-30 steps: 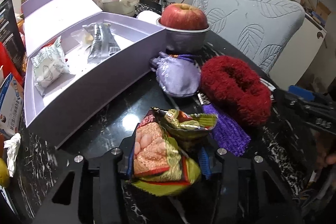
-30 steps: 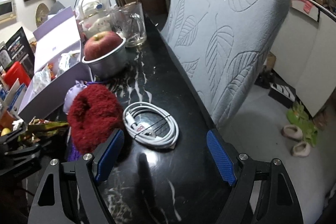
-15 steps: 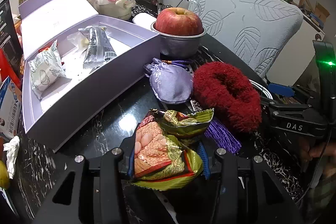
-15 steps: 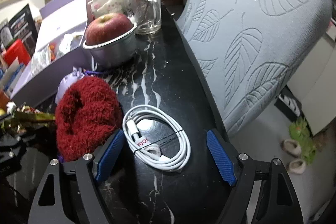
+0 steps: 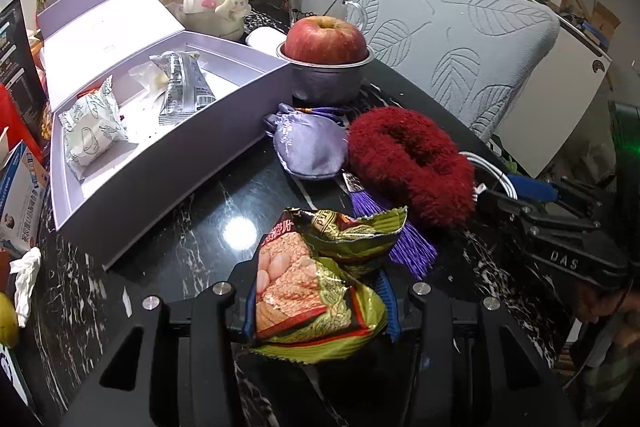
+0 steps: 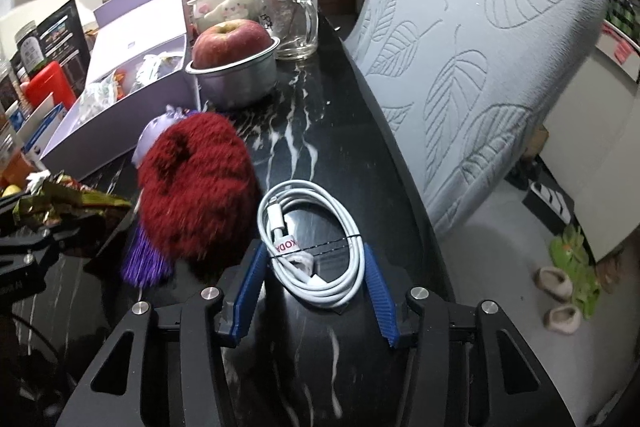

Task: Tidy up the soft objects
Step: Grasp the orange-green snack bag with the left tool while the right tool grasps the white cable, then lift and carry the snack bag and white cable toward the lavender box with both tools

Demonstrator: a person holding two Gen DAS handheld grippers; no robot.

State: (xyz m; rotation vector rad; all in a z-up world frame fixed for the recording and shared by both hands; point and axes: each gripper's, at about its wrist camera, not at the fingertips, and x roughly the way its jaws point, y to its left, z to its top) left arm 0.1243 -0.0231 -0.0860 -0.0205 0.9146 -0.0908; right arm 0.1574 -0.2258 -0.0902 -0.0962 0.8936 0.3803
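Your left gripper (image 5: pixel 318 307) is clamped on a crinkled, glossy green snack packet (image 5: pixel 320 287) above the black marble counter (image 5: pixel 192 227). Your right gripper (image 6: pixel 312 279) has just been closing; its ribbed blue pads (image 6: pixel 378 283) bracket the coiled white charging cable (image 6: pixel 316 243), and contact on both sides is unclear. Just left of the cable sits a fuzzy dark-red scrunchie (image 6: pixel 196 187), touching a satiny lilac pouch (image 5: pixel 310 147) with a purple tassel (image 5: pixel 412 247). The lavender cardboard box (image 5: pixel 168 155) lies open, holding wrapped packets.
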